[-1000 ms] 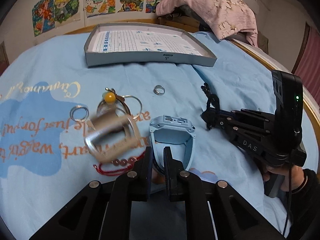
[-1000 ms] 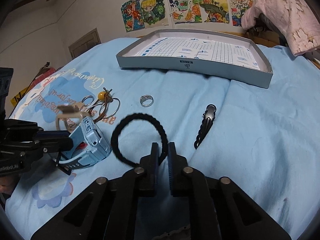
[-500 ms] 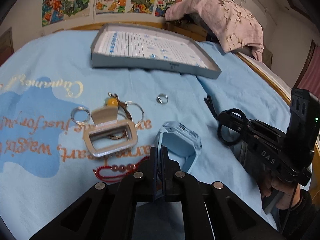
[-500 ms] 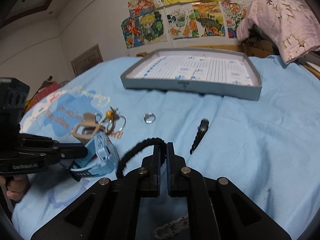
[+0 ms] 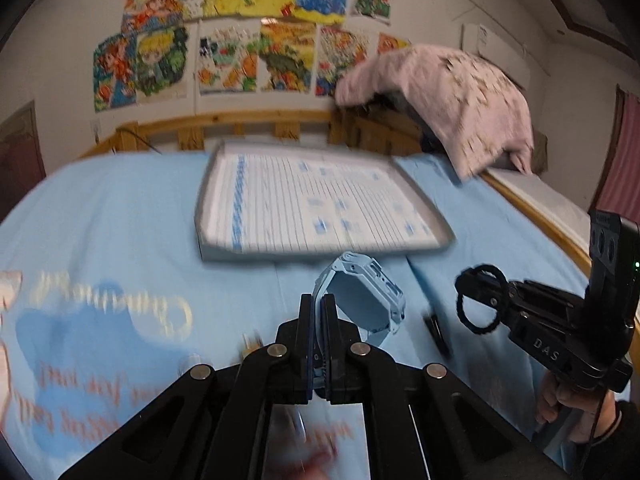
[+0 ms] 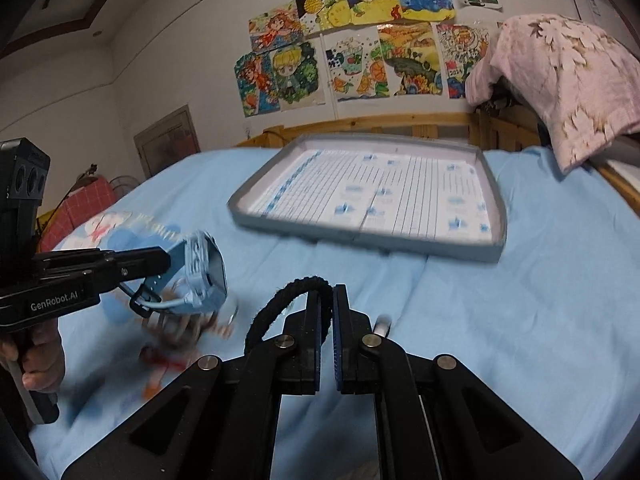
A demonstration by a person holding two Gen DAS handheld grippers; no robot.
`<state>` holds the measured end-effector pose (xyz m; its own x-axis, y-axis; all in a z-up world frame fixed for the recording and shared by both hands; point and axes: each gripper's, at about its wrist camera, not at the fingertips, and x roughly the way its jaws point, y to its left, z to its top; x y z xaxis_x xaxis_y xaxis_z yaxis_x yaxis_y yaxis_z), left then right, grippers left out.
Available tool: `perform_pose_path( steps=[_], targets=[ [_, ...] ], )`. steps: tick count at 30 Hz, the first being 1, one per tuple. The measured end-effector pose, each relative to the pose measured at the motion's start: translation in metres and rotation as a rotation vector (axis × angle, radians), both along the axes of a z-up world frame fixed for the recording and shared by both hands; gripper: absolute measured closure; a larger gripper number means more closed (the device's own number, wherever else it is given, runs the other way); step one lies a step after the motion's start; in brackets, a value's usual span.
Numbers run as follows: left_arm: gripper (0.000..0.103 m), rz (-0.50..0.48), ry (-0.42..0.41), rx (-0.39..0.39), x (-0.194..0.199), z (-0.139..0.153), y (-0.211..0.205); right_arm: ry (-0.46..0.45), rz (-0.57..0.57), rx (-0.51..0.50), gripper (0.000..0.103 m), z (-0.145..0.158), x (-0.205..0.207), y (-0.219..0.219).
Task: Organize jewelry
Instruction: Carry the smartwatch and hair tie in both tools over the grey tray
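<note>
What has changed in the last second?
Both grippers lifted their catches off the bed: the left gripper raised the blue watch, the right gripper the black hair tie. The tray stayed empty; the other trinkets stayed on the sheet.

Watch point(image 5: 362, 300) matt blue plastic; hair tie point(image 6: 280, 308) fuzzy black cloth.

White wall point(image 6: 168, 80) behind the bed, hung with a cluster of bright children's drawings point(image 6: 360, 36). Wooden headboard rail point(image 5: 240, 122) runs along the bed's far edge. Light-blue bedsheet point(image 6: 540, 300) with printed lettering covers the bed. Pink flowered cloth point(image 6: 568, 80) draped over dark furniture at right. Closed door point(image 6: 168, 140) at left; pinkish curtain point(image 5: 624, 152) far right. Light dim, indoor.
</note>
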<state>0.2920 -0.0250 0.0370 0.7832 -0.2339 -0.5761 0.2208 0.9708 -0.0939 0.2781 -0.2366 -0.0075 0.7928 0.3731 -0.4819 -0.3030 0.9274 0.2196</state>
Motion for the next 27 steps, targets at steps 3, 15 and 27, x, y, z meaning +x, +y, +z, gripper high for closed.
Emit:
perform_pose_path(
  steps=[3, 15, 27],
  targets=[
    [0.100, 0.052, -0.015, -0.039, 0.044, 0.007, 0.006, 0.007, -0.030, 0.008, 0.098, 0.012, 0.039, -0.002],
    [0.098, 0.156, 0.076, -0.053, 0.145, -0.037, 0.010, 0.158, -0.089, -0.075, 0.098, -0.006, 0.176, 0.031],
    [0.094, 0.164, 0.074, -0.073, 0.138, -0.036, 0.019, 0.227, -0.087, -0.144, 0.061, -0.007, 0.178, 0.031]
  ],
)
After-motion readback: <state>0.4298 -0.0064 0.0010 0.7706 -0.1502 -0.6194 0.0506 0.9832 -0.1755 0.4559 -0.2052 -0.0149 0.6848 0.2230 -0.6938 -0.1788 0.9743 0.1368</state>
